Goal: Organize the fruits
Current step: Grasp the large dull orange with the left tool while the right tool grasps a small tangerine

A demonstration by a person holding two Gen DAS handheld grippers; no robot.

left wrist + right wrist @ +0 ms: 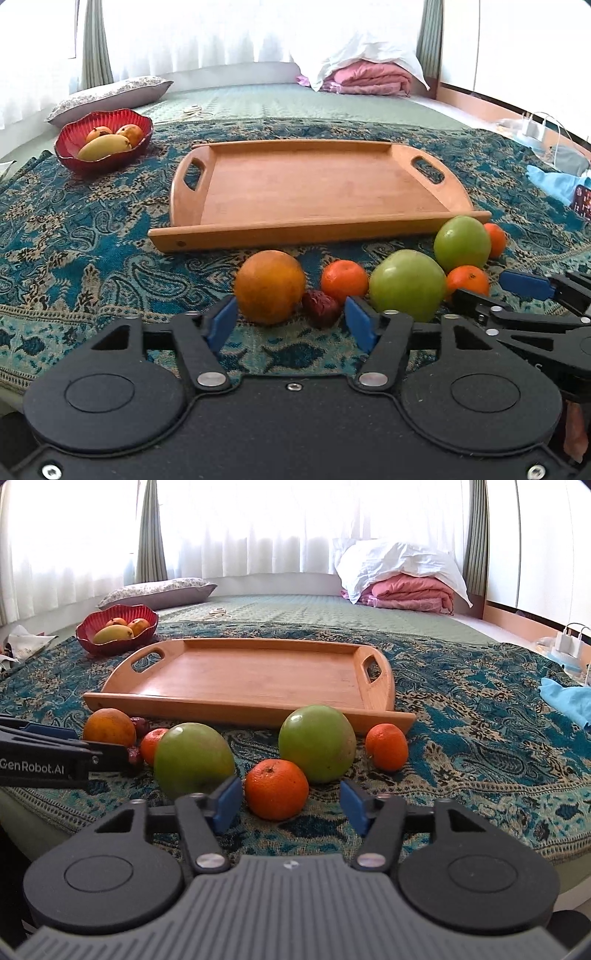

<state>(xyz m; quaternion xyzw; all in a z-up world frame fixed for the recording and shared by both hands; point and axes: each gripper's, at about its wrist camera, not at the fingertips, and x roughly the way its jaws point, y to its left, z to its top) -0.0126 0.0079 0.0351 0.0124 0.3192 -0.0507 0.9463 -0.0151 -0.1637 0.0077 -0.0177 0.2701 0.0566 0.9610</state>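
Observation:
An empty wooden tray (306, 184) (243, 675) lies on the patterned cloth. In front of it sit a large orange (269, 286) (109, 726), a red date (320, 303), three mandarins (344, 281) (276, 788) (387, 746) and two green apples (408, 290) (461, 243) (194, 760) (317, 743). My left gripper (291, 323) is open, with the orange and date just ahead between its fingers. My right gripper (291, 805) is open, with a mandarin between its fingertips, not gripped.
A red bowl (105, 138) (116, 633) with mangoes stands at the back left. Pillow (110, 92), pink blankets (410, 590) and chargers (532, 127) lie on the bed behind. A blue cloth (569, 698) lies at the right.

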